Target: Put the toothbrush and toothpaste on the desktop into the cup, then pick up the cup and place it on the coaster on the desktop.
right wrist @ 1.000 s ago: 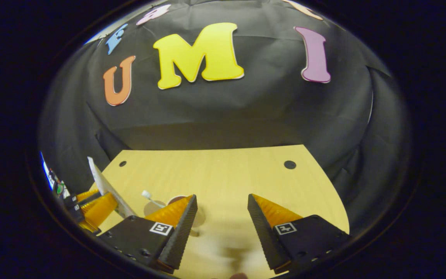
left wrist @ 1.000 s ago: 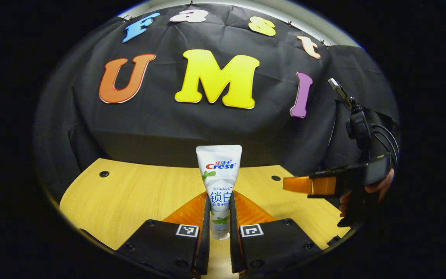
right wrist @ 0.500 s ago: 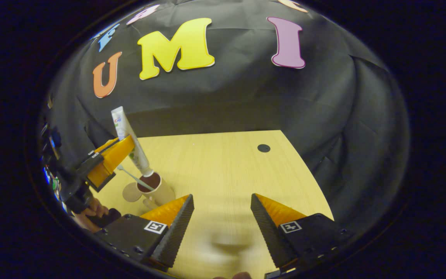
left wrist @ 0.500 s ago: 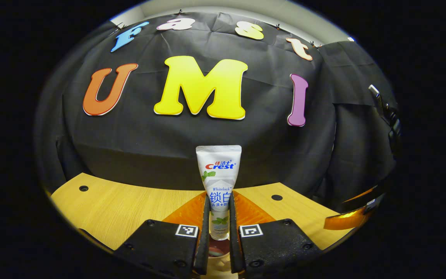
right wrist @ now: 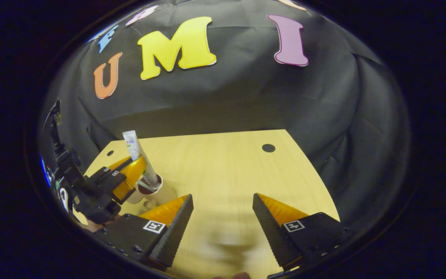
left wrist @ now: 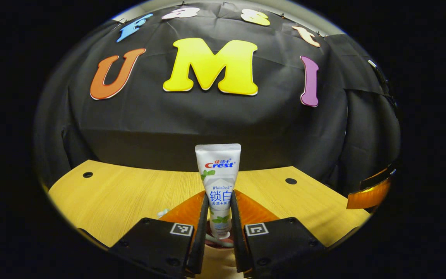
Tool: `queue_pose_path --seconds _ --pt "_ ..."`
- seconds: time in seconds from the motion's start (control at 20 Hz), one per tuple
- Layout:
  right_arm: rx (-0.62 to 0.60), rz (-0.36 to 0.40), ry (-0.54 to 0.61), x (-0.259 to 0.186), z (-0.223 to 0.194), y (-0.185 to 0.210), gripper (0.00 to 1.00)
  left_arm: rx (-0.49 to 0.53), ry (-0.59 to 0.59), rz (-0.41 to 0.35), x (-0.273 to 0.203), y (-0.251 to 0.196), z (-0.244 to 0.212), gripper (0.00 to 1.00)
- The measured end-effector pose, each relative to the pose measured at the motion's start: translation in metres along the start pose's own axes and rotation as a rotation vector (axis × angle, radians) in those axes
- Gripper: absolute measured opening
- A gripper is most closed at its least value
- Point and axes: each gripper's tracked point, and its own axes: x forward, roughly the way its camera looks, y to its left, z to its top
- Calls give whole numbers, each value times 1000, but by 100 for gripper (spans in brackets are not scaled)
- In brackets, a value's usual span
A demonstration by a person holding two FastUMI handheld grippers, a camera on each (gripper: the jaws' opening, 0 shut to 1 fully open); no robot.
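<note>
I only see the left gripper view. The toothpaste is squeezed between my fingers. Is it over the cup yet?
Observer: Yes. In the right gripper view, the cap end of the toothpaste is right at the mouth of the cup.
Operator: Is it straight up?
Observer: No, from that side it looks tilted, with the cap end lowest.
Operator: What's the other gripper doing?
Observer: The right gripper is open and holds nothing, over a bare part of the table beside the cup.
</note>
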Motion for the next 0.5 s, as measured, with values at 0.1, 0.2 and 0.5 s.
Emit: queue_pose_path --seconds 0.1,0.2,0.5 --pt "8 2 -1 2 0 5 92 -11 25 -2 -7 -4 -4 41" --pt "3 -5 -13 0 4 9 94 -15 27 2 -15 -5 -1 51" --pt "-16 -33 -22 -12 18 8 95 -6 -18 -35 -44 -11 29 84"
